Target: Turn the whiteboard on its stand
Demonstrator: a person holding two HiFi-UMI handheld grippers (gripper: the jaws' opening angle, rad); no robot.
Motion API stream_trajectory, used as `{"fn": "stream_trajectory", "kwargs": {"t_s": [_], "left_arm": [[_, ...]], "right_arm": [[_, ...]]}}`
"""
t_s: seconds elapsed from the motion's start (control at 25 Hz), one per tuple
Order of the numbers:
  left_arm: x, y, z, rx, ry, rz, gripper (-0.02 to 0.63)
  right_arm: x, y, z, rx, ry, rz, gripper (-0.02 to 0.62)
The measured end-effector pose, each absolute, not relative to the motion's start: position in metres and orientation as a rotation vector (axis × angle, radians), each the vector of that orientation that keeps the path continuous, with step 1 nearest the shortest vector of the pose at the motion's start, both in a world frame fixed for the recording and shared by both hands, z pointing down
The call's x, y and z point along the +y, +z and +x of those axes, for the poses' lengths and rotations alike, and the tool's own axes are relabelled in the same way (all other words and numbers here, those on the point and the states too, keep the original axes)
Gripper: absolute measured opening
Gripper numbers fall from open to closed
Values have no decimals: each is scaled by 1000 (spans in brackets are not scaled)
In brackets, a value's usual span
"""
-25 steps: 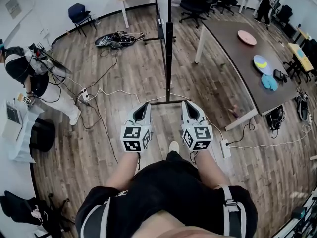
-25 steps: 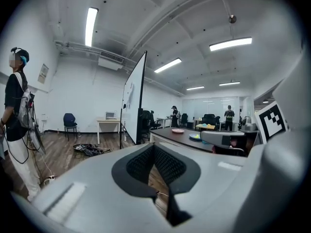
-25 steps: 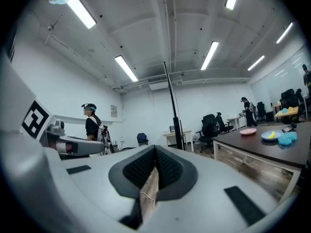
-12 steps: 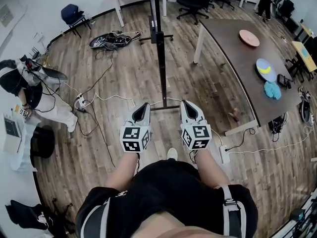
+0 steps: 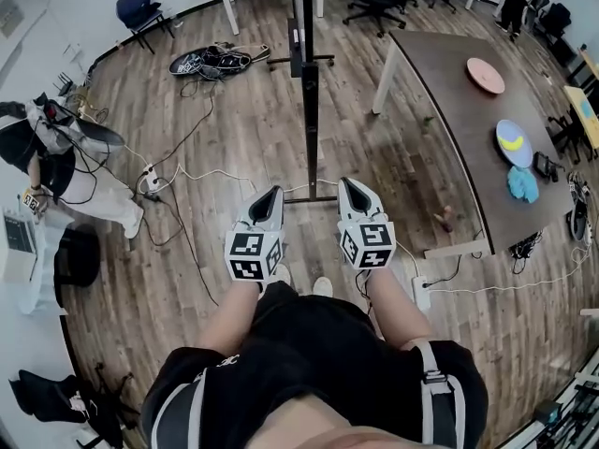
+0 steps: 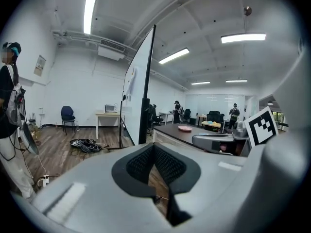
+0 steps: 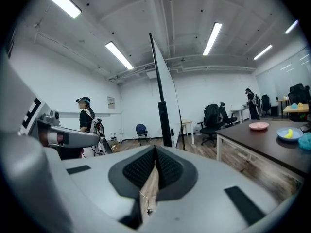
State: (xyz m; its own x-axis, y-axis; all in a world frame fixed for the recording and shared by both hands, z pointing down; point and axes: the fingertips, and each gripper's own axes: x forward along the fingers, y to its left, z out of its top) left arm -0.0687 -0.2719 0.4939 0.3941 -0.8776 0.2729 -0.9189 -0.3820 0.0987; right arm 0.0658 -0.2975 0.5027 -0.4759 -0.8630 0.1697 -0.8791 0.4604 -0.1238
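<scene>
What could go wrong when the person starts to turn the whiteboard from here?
The white cable lies on the floor by the stand's foot; it may snag there or trip the person. The table stands close on the right, so the turning whiteboard might strike its corner.

No text or number can be read. The small paper sign [image 6: 40, 65] on the white wall [image 6: 73, 89] is too blurred; the white marker cubes [image 5: 249, 255] carry only black patterns.
</scene>
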Motion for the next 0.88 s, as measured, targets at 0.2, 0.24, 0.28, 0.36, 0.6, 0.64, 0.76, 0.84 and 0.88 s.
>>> {"fn": "stream_trajectory", "kwargs": {"t_s": [0.2, 0.24, 0.28, 0.36, 0.6, 0.64, 0.76, 0.84, 0.88], "left_arm": [[-293, 492, -80, -1560, 245, 2438, 9], [-297, 492, -83, -1557, 243, 2442, 9], [-301, 490, -86, -1557, 241, 2445, 9], [-310, 486, -96, -1568, 229, 2448, 9], [-333, 480, -120, -1598, 199, 2427, 9], [-335, 478, -124, -1604, 193, 2428, 9], [-342, 478, -136, -1617, 191, 2424, 9], [-346, 478, -141, -1621, 185, 2417, 9], [-348, 477, -144, -1624, 183, 2418, 9]], "right_arm": [[-321, 498, 44, -2614, 257, 1566, 8], [-328, 496, 39, -2615, 238, 1570, 8], [-335, 493, 36, -2616, 213, 1579, 8], [-353, 488, 29, -2623, 160, 1599, 36], [-414, 481, 10, -2597, 110, 1597, 191], [-424, 480, 6, -2595, 111, 1607, 202], [-454, 479, -3, -2592, 131, 1648, 235], [-474, 481, -3, -2572, 157, 1683, 245], [-484, 484, -1, -2554, 172, 1701, 250]]}}
